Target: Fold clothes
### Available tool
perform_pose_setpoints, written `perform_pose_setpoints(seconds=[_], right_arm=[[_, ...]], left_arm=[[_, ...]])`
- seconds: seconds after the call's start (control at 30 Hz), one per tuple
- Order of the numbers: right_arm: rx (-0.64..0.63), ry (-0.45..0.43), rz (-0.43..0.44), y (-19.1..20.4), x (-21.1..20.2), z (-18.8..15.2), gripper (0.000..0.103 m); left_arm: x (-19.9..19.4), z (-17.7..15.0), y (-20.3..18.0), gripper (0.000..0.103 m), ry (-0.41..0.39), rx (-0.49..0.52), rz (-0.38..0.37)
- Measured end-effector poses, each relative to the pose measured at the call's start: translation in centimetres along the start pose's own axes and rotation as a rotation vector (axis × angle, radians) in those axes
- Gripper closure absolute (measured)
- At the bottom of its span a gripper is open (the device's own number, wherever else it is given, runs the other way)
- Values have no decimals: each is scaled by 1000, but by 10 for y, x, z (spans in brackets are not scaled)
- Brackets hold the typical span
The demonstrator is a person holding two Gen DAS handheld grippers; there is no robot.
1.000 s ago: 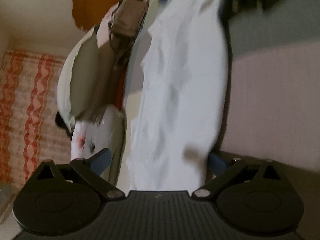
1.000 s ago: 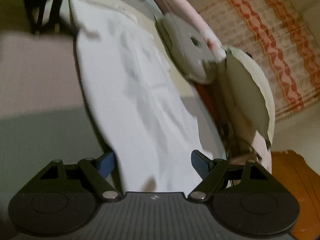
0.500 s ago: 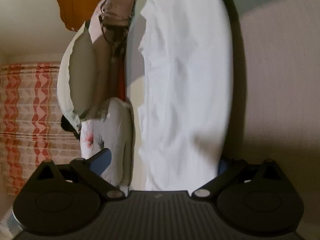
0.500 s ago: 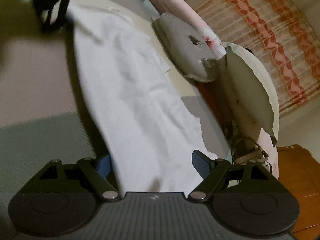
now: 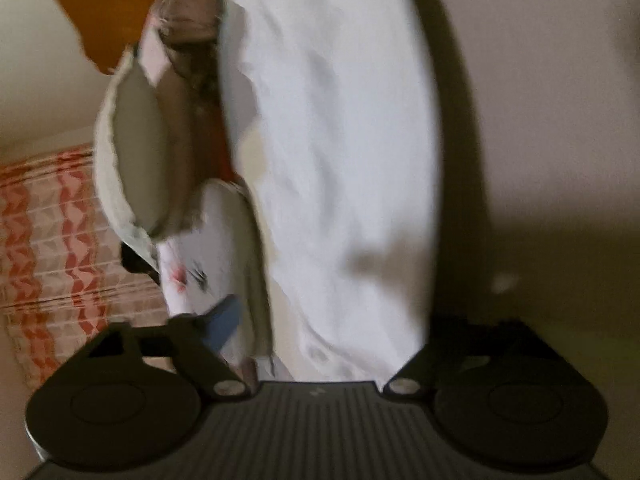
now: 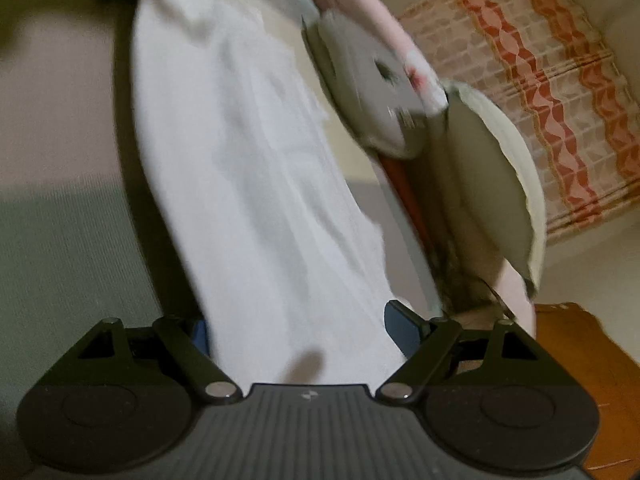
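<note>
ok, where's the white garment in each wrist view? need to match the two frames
Left wrist: the white garment runs top to bottom through the centre, its near end between the left tongs, whose jaws are closing.
Right wrist: the same garment runs from upper left down to bottom centre, between the right tongs.
Shared landmark: the orange-patterned curtain, at left in the left wrist view, at upper right in the right wrist view.

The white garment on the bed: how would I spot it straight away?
Find the bed's plain pale surface, with cushions piled along one side. The white garment lies stretched in a long strip across it, running away from both hand-held grippers. It is the only pure white, unpatterned cloth; its neighbours are greyish-beige or flower-printed.
</note>
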State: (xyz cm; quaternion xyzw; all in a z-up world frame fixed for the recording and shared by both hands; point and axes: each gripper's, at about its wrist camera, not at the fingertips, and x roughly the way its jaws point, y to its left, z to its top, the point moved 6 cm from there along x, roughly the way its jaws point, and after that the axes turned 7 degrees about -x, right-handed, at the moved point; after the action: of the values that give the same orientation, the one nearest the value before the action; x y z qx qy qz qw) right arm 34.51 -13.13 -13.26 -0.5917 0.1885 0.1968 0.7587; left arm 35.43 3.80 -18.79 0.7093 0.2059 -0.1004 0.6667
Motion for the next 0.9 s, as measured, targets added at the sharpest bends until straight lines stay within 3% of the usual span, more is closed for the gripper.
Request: perform_pose_setpoints(seconds=[0.07,0.17,0.23,0.27,0.47,0.57,0.67,0.77,0.9], right_arm=[[5,15,11,-3,3,-4,18],[-50,8,-9,4,9,13,26],[-72,-5,-5,13,10,25,49],[-91,-10,-9,17,9,28,52],[-148,-4,-23,19,8,9,55],[-160,0,-18,21,11,7,60],[-187,10,-9,32,15,10,91],[-189,6,-55,41,13,8,94],[-166,11,-42,35,13,7,96]], left_arm=[[-1,2,-11,69,3,20,-39],[3,14,-19,85,4,39,-15],[6,22,-20,88,7,18,3],[6,25,-20,88,7,11,14],[-1,18,-23,86,-24,-30,56],[5,22,-22,97,-20,-57,46],[10,23,-21,103,-14,-94,36],[8,19,-20,103,-13,-143,31],[9,18,-15,102,-4,-171,10]])
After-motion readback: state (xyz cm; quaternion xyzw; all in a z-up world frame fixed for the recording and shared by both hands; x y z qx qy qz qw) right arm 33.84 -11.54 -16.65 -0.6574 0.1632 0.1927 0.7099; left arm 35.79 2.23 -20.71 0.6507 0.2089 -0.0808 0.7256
